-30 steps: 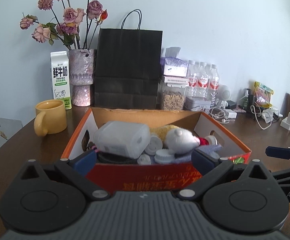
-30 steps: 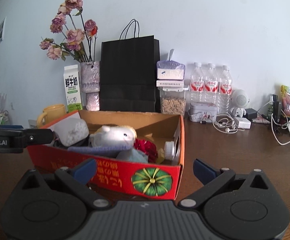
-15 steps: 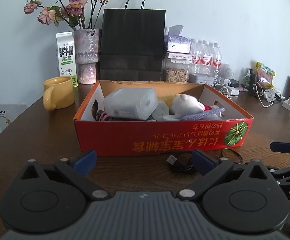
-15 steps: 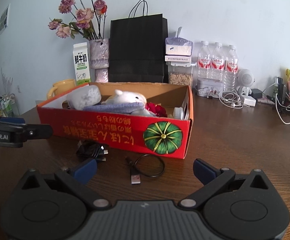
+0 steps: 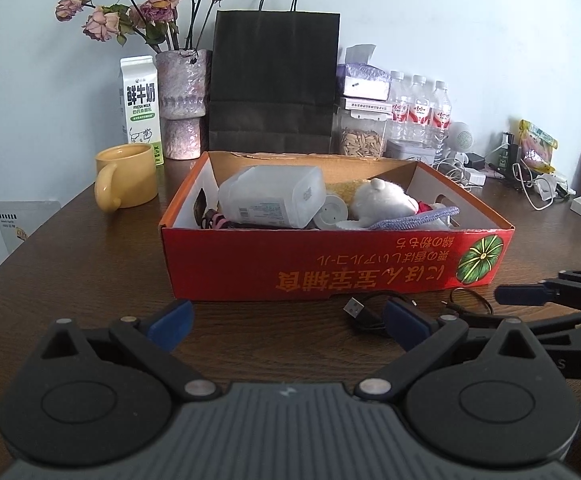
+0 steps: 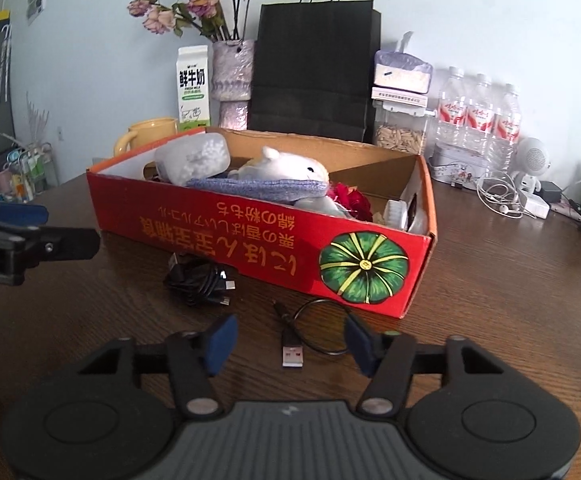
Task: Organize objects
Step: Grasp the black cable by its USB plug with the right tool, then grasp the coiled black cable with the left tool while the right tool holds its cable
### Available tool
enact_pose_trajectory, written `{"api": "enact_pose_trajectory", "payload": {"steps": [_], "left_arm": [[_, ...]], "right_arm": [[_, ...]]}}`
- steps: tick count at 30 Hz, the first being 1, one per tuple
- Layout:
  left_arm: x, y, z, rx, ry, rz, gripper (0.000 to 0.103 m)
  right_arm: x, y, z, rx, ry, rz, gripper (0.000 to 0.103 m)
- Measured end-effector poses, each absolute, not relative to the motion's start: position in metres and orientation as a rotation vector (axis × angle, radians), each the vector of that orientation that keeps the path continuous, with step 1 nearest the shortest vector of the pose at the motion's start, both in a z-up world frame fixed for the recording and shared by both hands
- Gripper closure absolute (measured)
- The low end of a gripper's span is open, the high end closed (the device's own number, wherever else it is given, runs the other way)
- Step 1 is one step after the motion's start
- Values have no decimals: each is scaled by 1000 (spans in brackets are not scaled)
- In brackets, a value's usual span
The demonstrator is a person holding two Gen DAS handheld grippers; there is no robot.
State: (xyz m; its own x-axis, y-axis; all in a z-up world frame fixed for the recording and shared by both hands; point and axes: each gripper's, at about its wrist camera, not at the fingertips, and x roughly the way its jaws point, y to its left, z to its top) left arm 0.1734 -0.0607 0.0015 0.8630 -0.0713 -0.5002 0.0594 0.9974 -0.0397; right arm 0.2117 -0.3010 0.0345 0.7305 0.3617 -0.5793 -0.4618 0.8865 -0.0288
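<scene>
Both grippers are backing away from the red cardboard box [image 5: 330, 268], which was filling the lower part of both views a second ago and is now sitting further off on the wooden table [image 5: 90, 264]. That retreat is exposing 2 black cables in front of the box, hidden from view before: a bundled cable [image 6: 200, 278] and a short looped USB cable [image 6: 310, 334]. These are probably the next things to be tidied into the box.

The left gripper [image 5: 286, 324] is hanging over bare table with its jaws spread wide and nothing between them. The right gripper [image 6: 290, 344] is also gaping and empty, though its fingers have narrowed since half a second ago and are now straddling the USB plug (likely lining up a pick).

The box is holding a translucent plastic container [image 5: 270, 196], a white plush toy [image 5: 382, 200], a blue-grey cloth [image 6: 258, 188], something red [image 6: 350, 198] and a few white round caps [image 5: 332, 216]. Behind it, a yellow mug [image 5: 126, 176] is standing beside a milk carton [image 5: 140, 108].
</scene>
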Motion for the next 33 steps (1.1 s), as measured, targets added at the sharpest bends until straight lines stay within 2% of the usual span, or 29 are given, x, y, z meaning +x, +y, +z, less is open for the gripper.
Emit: {"api": "enact_pose_trajectory", "payload": {"steps": [4, 8, 14, 22, 33], "left_arm": [[175, -61, 1, -23, 529, -69, 0], [176, -61, 0, -25, 531, -67, 0], [180, -61, -4, -30, 541, -71, 0], [185, -65, -9, -31, 559, -82, 0], [198, -78, -14, -4, 590, -110, 0]], "right_arm": [[224, -294, 30, -188, 628, 466, 65], [227, -293, 23, -164, 641, 479, 70], [229, -298, 21, -129, 633, 482, 91], [228, -303, 24, -93, 606, 468, 92], [204, -311, 37, -86, 424, 400, 92]]}}
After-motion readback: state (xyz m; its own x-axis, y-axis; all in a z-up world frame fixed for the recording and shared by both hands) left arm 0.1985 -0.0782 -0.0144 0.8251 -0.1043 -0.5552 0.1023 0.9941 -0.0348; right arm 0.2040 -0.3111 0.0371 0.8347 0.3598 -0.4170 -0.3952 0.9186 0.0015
